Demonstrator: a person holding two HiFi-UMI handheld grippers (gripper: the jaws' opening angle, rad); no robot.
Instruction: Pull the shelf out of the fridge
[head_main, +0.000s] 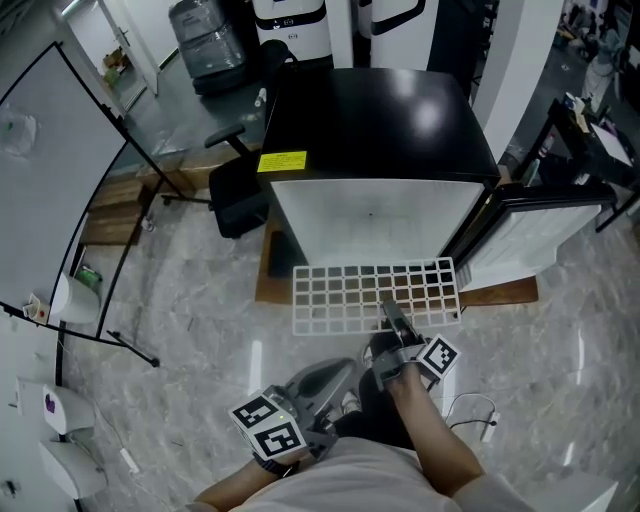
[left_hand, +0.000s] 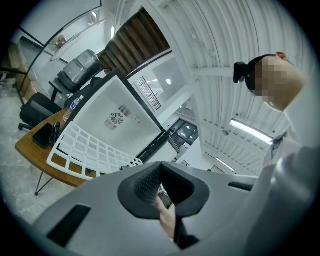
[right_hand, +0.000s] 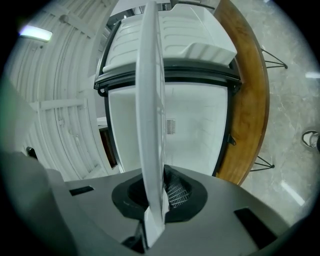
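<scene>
The white grid shelf (head_main: 375, 295) sticks out flat from the open black-topped fridge (head_main: 375, 120), most of it clear of the white interior (head_main: 370, 225). My right gripper (head_main: 392, 315) is shut on the shelf's front edge, right of its middle. In the right gripper view the shelf (right_hand: 150, 100) runs edge-on between the pads of the right gripper (right_hand: 157, 195), with the fridge interior (right_hand: 192, 125) behind it. My left gripper (head_main: 340, 372) hangs low and near my body, away from the shelf, and holds nothing. In the left gripper view the left gripper (left_hand: 160, 187) looks shut, and the shelf (left_hand: 90, 147) lies far off.
The fridge door (head_main: 540, 225) stands open to the right. The fridge rests on a low wooden platform (head_main: 500, 293). A black office chair (head_main: 235, 190) is left of the fridge, a whiteboard on a stand (head_main: 50, 180) further left. A white cable (head_main: 475, 410) lies on the marble floor.
</scene>
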